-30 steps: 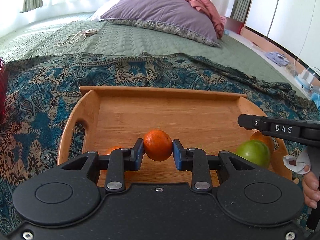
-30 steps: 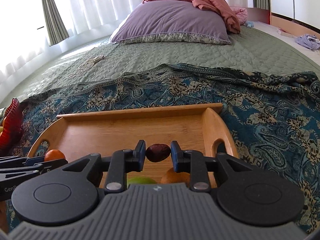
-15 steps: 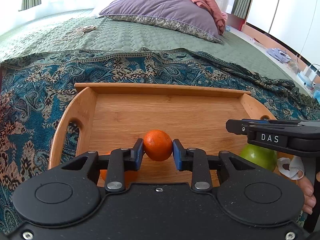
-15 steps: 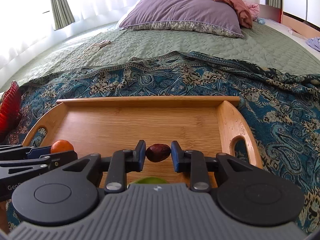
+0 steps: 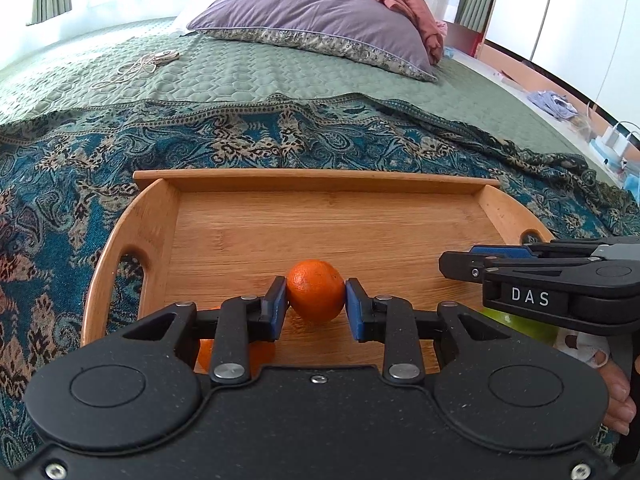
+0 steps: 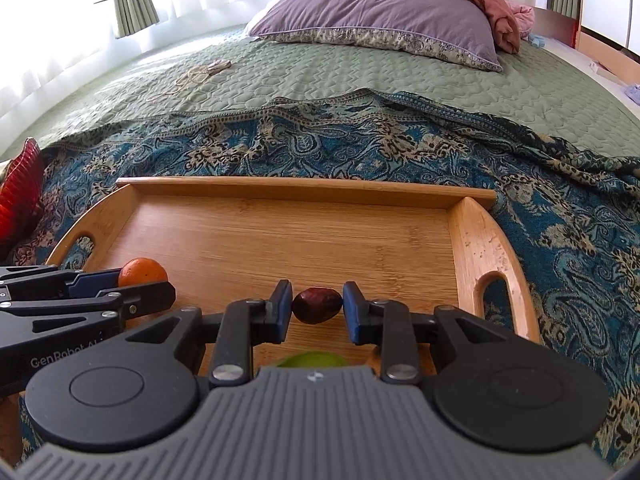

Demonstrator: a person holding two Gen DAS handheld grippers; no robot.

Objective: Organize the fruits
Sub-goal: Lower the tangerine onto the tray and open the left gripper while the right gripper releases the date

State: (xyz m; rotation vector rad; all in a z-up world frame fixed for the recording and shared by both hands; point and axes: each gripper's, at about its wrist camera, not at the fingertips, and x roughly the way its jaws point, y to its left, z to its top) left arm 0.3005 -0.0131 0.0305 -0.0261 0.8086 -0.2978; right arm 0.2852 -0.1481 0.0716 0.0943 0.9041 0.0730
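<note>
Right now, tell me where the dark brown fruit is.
In the right wrist view, the dark brown fruit sits clamped in the right hand-held gripper, above the wooden tray, with the green fruit just below it.

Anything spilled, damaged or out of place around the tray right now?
Nothing stands out. The wooden tray sits flat on the patterned blanket; left gripper holds an orange, right gripper a dark fruit.

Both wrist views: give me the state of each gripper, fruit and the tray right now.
left gripper: shut on orange
right gripper: shut on dark red fruit
green fruit: loose in the tray
second orange: loose in the tray, mostly hidden
wooden tray: flat on patterned blanket
</note>
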